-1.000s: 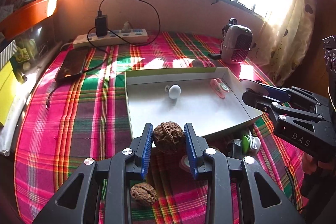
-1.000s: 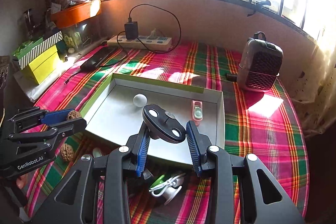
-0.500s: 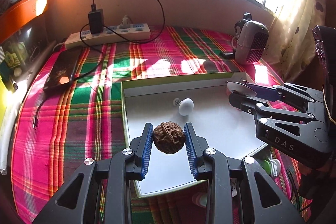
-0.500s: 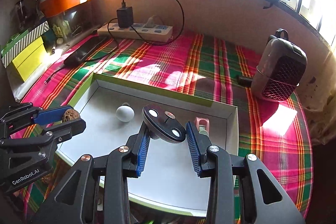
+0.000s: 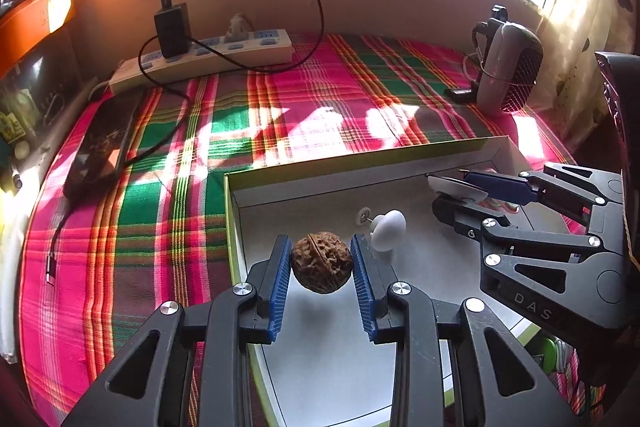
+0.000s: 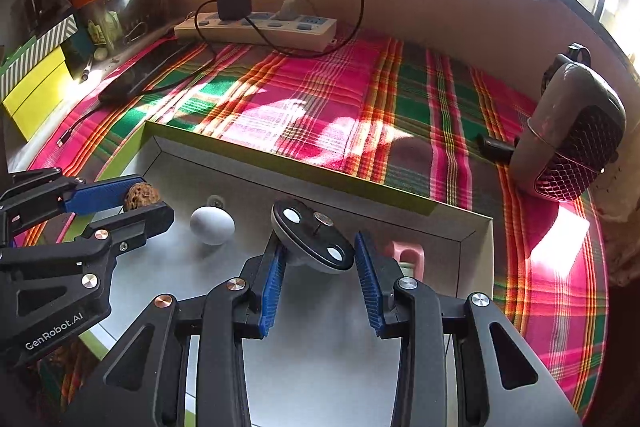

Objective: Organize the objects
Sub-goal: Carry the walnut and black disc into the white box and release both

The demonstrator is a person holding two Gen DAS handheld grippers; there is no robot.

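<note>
Holding a walnut point(image 5: 322, 262) pinched between its pads, the left gripper point(image 5: 320, 281) hangs over the left part of the shallow white box point(image 5: 400, 163); the nut's seam runs roughly upright. Right of it, the right gripper point(image 6: 316, 269) clamps a dark oval disc point(image 6: 312, 241), long axis slanting down-right, above the box floor near the white egg-shaped piece point(image 6: 212, 225). Both likely release straight below.

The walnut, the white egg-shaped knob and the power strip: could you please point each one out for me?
walnut point(image 5: 322, 262), left wrist view, on its wrinkled shell.
white egg-shaped knob point(image 6: 212, 225), right wrist view, on its rounded top.
power strip point(image 6: 276, 27), right wrist view, on its socket face.
</note>
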